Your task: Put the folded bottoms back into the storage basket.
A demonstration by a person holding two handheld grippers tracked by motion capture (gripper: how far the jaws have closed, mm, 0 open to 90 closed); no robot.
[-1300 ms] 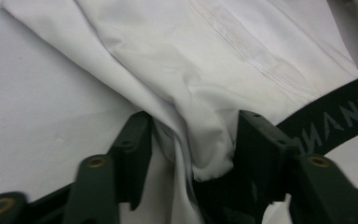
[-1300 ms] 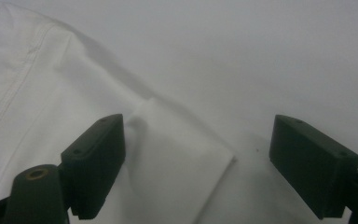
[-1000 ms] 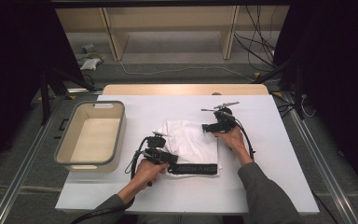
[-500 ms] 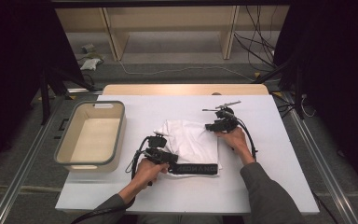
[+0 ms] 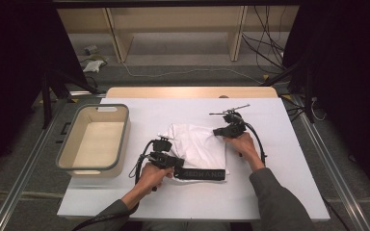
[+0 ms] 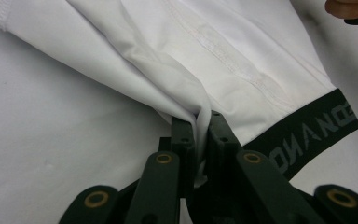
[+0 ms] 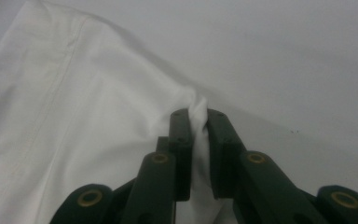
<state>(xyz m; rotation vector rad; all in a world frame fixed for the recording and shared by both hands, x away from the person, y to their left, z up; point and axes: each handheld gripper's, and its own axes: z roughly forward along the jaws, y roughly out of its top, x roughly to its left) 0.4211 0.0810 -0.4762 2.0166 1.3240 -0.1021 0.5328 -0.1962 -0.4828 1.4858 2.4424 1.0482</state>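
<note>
White tabletop [image 5: 279,192] carries all items. Beige bin [image 5: 118,149] with a grey rim sits at the 9 o'clock side of the tabletop, well apart from the work, long axis running 12 to 6 o'clock in the high view.

White garment [image 5: 197,144] lies folded near the tabletop centre, roughly square in outline, slightly longer along the 12–6 o'clock line. Its black waistband [image 5: 204,173] forms the 6 o'clock edge, running 9 to 3 o'clock, nearest the person; the lettering on it reads upright from the person's side. The opposite, plain white end points to 12 o'clock.

Right gripper [image 5: 218,132] sits at the garment's 1 o'clock corner. Its jaws have just been closing and now pinch a bunched fold of white cloth. Left gripper [image 5: 179,164] sits at the 7 o'clock corner, just beside the waistband's left end, jaws clamped on cloth as well.

View differences: high view gives the garment's overall outline and both hands, but the jaw tips are too small to read there. Left gripper view shows the garment [image 6: 242,60] close up, with a stitched seam, the waistband [image 6: 317,135] slanting away, and a thin pleat of cloth squeezed between the left gripper [image 6: 203,122] jaws. Right gripper view shows the garment [image 7: 84,121], a seam line, and cloth puckered up between the right gripper [image 7: 198,116] jaws.
</note>
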